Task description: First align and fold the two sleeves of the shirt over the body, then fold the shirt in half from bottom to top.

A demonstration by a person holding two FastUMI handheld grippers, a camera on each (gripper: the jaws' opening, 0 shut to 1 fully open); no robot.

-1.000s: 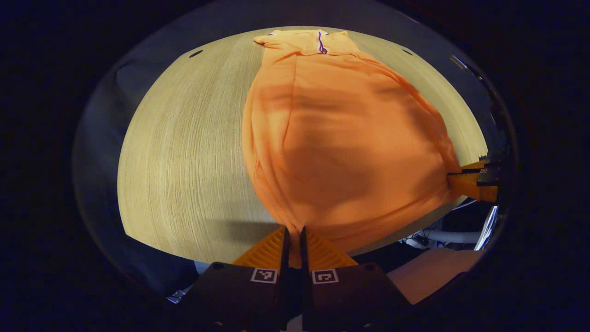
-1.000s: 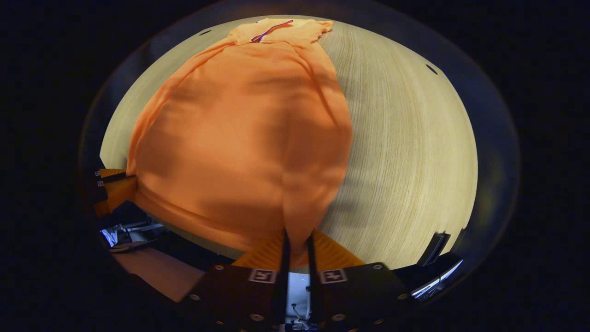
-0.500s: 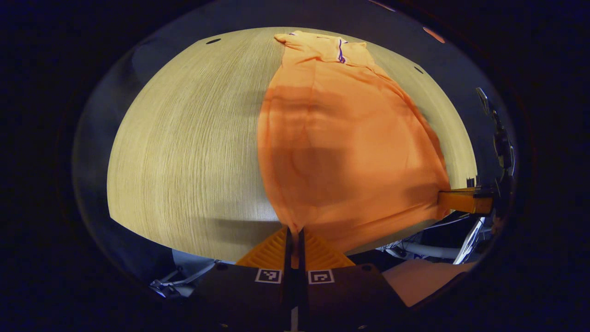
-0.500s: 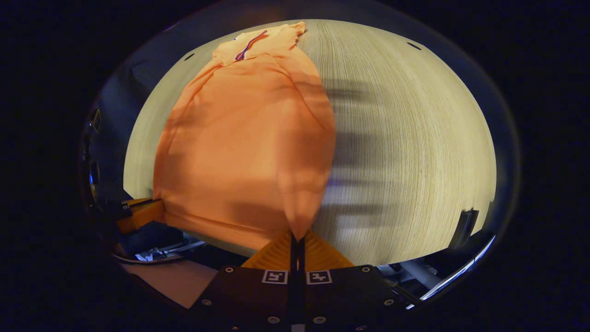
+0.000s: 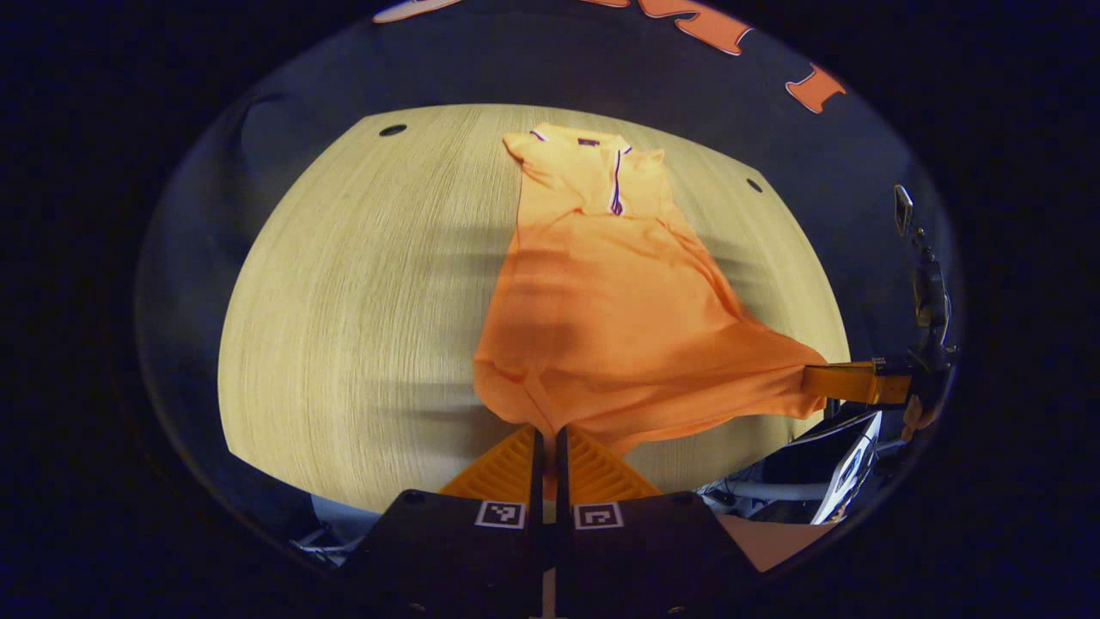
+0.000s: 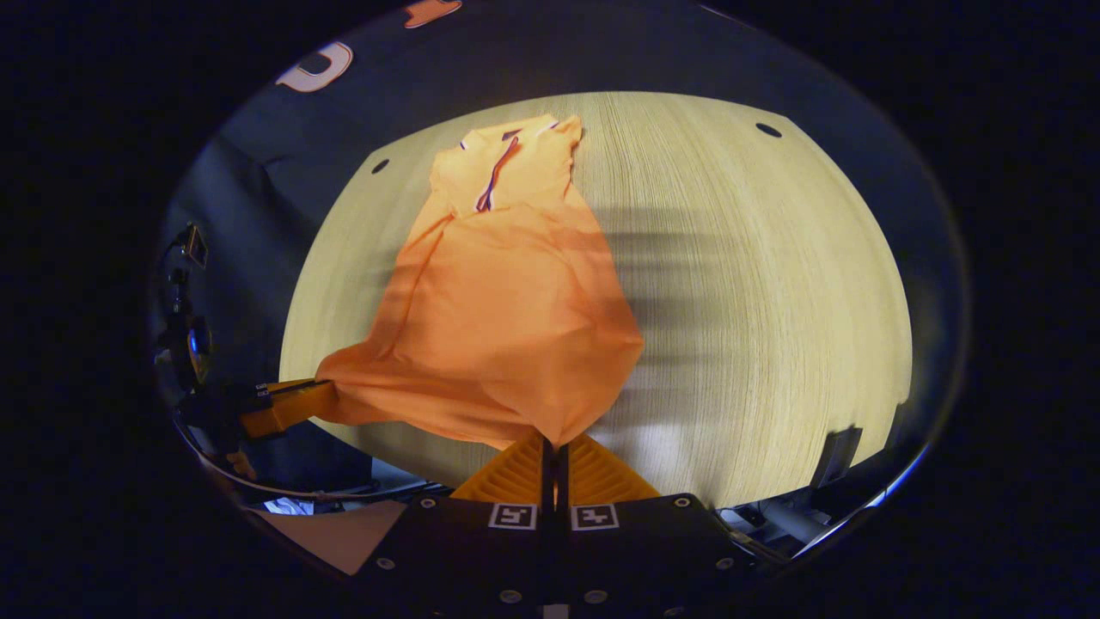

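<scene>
1. Worktop (image 5: 344,327): a pale wood-grain surface carries the garment. Small dark holes sit near its far corners. No writing is legible on it.

2. Shirt (image 5: 601,309): an orange polo lies lengthwise along the worktop, collar toward the far edge and hem toward the near edge. The collar end rests flat. The hem end is raised off the surface and stretched between the two grippers, which judging by the task is the start of the bottom-to-top fold. The body reads as a narrow strip, which suggests the sleeves are already folded in.

3. Left gripper (image 5: 545,438): clenched on one hem corner of the shirt, with cloth pinched between both fingers. Holding a corner keeps the hem edge straight during the carry. It also appears in the right gripper view (image 6: 288,404), at the far end of the stretched hem.

4. Right gripper (image 6: 554,447): clenched on the opposite hem corner, with cloth pinched between both fingers. In the left gripper view (image 5: 846,383) it pulls that corner out past the near edge of the worktop, so the hem is taut.

5. Placket (image 5: 616,180): a dark line with light trim runs down from the collar. A small dark neck tag sits inside the collar; its text is too small to read.

6. Markers (image 5: 501,514): square black-and-white coded tags sit on the gripper bodies. They carry no readable words.
</scene>
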